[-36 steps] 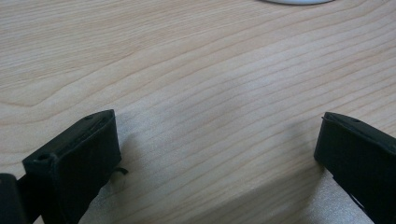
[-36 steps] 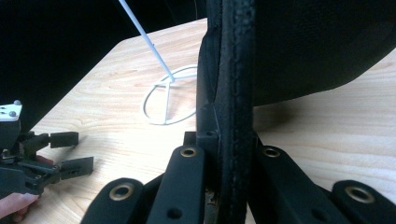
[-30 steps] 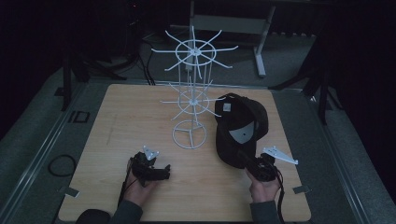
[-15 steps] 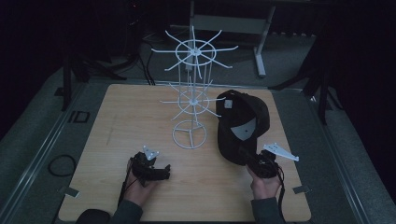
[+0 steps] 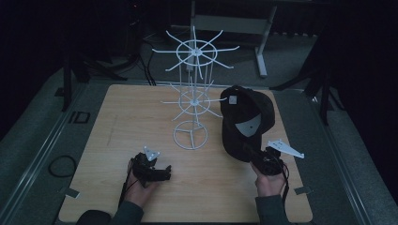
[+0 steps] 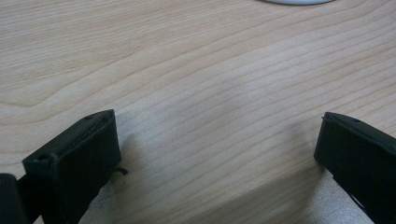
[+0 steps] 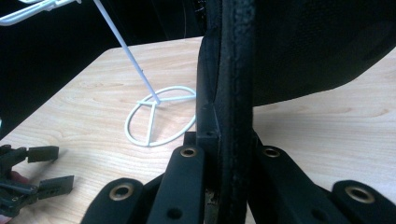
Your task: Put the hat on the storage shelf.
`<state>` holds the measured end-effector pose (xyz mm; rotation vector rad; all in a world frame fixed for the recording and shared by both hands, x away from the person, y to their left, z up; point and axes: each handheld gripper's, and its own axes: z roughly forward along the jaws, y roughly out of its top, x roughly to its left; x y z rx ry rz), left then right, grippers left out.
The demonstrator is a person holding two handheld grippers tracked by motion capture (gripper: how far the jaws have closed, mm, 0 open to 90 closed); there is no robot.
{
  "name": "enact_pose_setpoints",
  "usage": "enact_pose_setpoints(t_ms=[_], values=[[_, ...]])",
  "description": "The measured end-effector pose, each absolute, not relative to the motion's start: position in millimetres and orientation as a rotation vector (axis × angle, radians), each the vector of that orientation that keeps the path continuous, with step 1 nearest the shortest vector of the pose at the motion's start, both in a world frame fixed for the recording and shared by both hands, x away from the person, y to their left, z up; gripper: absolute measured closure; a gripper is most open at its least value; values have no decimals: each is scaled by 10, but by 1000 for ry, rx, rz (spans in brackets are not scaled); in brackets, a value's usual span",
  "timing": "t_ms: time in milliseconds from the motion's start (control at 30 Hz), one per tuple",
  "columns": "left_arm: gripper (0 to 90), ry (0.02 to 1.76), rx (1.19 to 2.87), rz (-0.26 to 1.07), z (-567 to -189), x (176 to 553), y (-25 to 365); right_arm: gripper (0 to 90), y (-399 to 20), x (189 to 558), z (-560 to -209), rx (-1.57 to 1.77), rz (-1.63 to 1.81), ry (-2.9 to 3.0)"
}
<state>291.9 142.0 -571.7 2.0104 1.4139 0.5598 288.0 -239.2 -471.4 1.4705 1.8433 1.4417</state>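
A pale wooden table [image 5: 117, 140] stands in a dark room, with grey floor around it. A white wire rack [image 5: 192, 93] stands ahead of and between the two grippers, its ring base just left of the cap. The left gripper [image 5: 162, 172] rests low on bare wood, jaws wide apart and empty. The right gripper [image 5: 257, 159] is clamped on the brim edge of a black cap [image 5: 246, 119], which rises ahead of it; a pale patch shows inside the cap.
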Motion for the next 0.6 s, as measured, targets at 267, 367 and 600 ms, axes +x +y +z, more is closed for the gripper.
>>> enact_pose_setpoints(t_ms=[267,367,600], values=[[1,1414,2011,560,-5717,2919,1420,864,-2403,2902,-4657,1454,1427,1844],[2,1413,2011,559,-5717,2919,1420,864,-2401,2914,-4637,1443,1421,1843],[2,1413,2012,558,-5716,2919,1420,864,-2405,2939,-4596,1424,1407,1844]])
